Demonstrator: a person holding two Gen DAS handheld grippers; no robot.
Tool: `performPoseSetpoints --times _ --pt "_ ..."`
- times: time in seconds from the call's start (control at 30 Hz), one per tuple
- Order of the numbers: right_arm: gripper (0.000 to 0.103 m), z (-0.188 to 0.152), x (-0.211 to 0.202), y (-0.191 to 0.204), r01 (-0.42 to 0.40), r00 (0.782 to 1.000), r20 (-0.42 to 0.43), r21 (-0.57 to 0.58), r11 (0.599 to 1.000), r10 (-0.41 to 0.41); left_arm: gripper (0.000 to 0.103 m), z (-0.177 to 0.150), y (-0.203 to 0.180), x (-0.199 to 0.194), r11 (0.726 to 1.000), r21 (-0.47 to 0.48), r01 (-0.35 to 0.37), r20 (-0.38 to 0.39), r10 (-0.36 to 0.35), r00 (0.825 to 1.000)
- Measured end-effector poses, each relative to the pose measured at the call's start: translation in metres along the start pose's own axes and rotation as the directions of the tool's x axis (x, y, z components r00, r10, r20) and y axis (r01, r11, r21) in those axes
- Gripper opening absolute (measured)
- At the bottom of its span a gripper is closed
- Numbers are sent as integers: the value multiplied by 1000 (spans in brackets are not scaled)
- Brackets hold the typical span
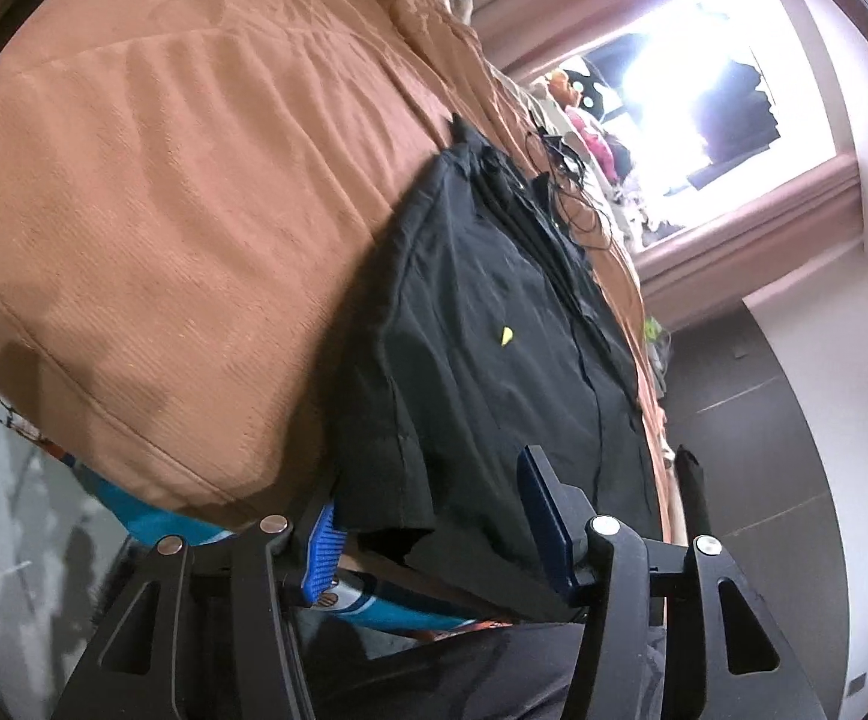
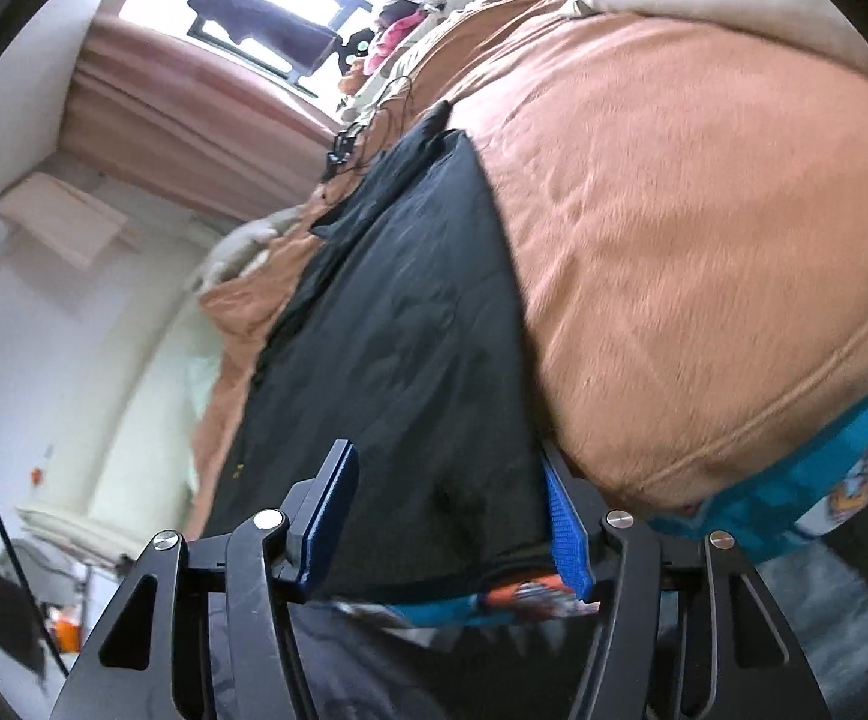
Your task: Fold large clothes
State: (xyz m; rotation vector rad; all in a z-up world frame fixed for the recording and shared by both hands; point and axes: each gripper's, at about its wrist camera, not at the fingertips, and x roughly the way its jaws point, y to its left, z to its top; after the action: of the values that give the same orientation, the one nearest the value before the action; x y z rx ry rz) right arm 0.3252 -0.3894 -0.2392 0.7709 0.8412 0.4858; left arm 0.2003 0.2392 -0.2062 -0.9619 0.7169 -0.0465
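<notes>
Black garment point(image 1: 481, 348) lies flat on the brown blanket point(image 1: 164, 210) covering the bed, its near hem hanging over the edge above a teal patterned sheet point(image 2: 793, 492). Beyond it, toward twelve o'clock, tangled black cables point(image 1: 559, 180) and a clothes heap point(image 1: 589, 132) sit below the bright window point(image 1: 703, 90). Left gripper point(image 1: 434, 534) and right gripper point(image 2: 451, 528) each stand half open astride the hem, whether the pads pinch cloth I cannot tell.

Left gripper point(image 1: 439, 534): black linkage arms with triangular cut-outs, silver round pivot screws, blue ribbed pads on the fingers point(image 1: 544, 516). Right gripper point(image 2: 448, 525): identical build, same blue pads, same silver screws.
</notes>
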Motion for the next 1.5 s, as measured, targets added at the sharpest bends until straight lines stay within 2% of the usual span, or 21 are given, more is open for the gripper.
performPoseSetpoints --times 0.1,0.2,0.3,0.33,0.37,0.4,0.47,0.57,0.63,0.83,0.93,1.07,1.37,1.5 --pt "60 -3 4 1 -21 1000 9 14 1000 20 56 -1 -5 1 1000 2 15 15 -15 1000" --pt "60 -1 7 5 -18 1000 20 9 1000 18 56 4 -12 6 999 27 -37 27 37 999" --pt "60 6 9 9 -3 999 44 11 1000 2 55 9 -11 12 997 12 -75 36 74 997" --pt "57 7 10 10 3 999 53 15 1000 -3 53 10 -9 13 995 0 -102 41 102 994" --pt "55 9 12 11 19 998 62 23 1000 -20 41 10 -6 14 992 -11 -127 43 127 991" --pt "51 11 14 10 39 997 67 31 999 -41 34 10 -3 13 989 -29 -147 45 148 988" --pt "48 11 17 8 55 996 73 45 997 -58 34 7 4 10 990 -64 -122 59 126 990" --pt "35 10 21 4 70 994 75 62 996 -75 24 4 8 8 990 -77 -121 66 126 990" --pt "7 12 24 -1 76 995 61 87 993 -82 18 4 10 4 989 -94 -117 70 123 990" --pt "5 21 4 12 7 994 108 84 996 -16 13 7 -6 -17 994 -81 -78 113 87 990" --pt "5 27 -6 25 -32 991 132 73 997 23 10 8 -13 -27 997 -77 -19 132 29 991" --pt "5 33 -16 41 -65 986 156 70 995 54 4 7 -18 -37 996 -85 26 157 -13 987" --pt "4 36 -60 87 -126 969 215 0 992 123 3 15 -57 -87 995 -31 100 273 -88 958" --pt "4 27 -90 110 -155 958 239 -43 987 161 3 11 -68 -122 990 -6 141 329 -132 935"
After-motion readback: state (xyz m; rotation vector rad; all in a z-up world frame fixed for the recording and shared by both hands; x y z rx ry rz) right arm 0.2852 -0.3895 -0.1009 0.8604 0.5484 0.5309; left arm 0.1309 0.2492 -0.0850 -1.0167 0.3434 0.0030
